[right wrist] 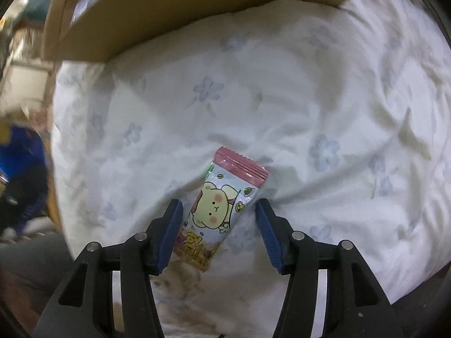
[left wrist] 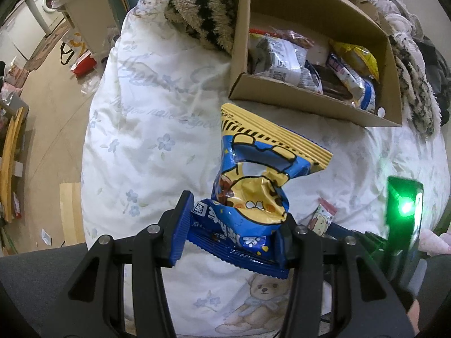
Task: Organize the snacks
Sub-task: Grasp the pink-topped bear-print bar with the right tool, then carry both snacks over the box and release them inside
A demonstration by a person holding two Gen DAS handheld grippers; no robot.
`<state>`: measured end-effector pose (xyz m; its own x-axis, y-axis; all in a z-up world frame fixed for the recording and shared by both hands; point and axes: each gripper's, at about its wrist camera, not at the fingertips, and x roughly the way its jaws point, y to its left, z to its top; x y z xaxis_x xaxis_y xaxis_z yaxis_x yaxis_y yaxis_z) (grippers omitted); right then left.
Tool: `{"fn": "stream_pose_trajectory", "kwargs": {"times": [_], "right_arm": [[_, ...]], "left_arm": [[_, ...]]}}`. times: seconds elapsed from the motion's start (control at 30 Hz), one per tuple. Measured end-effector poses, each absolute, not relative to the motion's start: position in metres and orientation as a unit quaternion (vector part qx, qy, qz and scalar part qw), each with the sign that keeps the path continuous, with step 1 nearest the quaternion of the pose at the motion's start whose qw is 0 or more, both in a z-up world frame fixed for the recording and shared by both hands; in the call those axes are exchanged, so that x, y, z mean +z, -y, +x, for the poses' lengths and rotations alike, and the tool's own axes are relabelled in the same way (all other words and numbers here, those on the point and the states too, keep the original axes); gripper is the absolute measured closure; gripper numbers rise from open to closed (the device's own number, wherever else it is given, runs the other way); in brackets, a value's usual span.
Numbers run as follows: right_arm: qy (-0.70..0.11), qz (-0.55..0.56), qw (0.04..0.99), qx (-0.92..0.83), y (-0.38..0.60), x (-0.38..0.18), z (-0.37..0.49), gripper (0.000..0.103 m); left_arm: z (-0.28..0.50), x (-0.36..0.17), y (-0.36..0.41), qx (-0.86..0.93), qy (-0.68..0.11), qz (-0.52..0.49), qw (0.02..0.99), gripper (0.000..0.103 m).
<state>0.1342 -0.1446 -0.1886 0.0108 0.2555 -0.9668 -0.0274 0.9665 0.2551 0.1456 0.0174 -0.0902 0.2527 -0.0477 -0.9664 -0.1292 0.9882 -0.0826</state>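
Left gripper (left wrist: 234, 233) is clamped on the blue bag (left wrist: 253, 188), held above the bed (left wrist: 141, 140) short of the box (left wrist: 315, 107); right gripper (right wrist: 218, 225) gapes astride the pink packet (right wrist: 222, 208), so close squarely before lifting.

One cardboard box (left wrist: 310, 104), one blue-yellow snack bag (left wrist: 253, 186), one pink snack packet (right wrist: 222, 205), two grippers; boxed snacks were uncountable.
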Motion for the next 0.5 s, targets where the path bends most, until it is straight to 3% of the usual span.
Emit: {"fn": "stream_pose_trajectory", "kwargs": {"times": [0.1,0.27,0.5], "right_arm": [[-0.686,0.028,0.719,0.105,0.134,-0.186,0.128,0.049],[-0.678,0.026,0.727,0.107,0.145,-0.178,0.128,0.073],[-0.632,0.114,0.754,0.136,0.174,-0.140,0.131,0.074]], "left_arm": [[0.145,-0.090,-0.019,0.026,-0.612,-0.079,0.786,0.057],[0.144,-0.093,-0.022,0.035,-0.612,-0.076,0.786,0.057],[0.146,-0.096,-0.027,0.060,-0.600,-0.058,0.796,0.058]]}}
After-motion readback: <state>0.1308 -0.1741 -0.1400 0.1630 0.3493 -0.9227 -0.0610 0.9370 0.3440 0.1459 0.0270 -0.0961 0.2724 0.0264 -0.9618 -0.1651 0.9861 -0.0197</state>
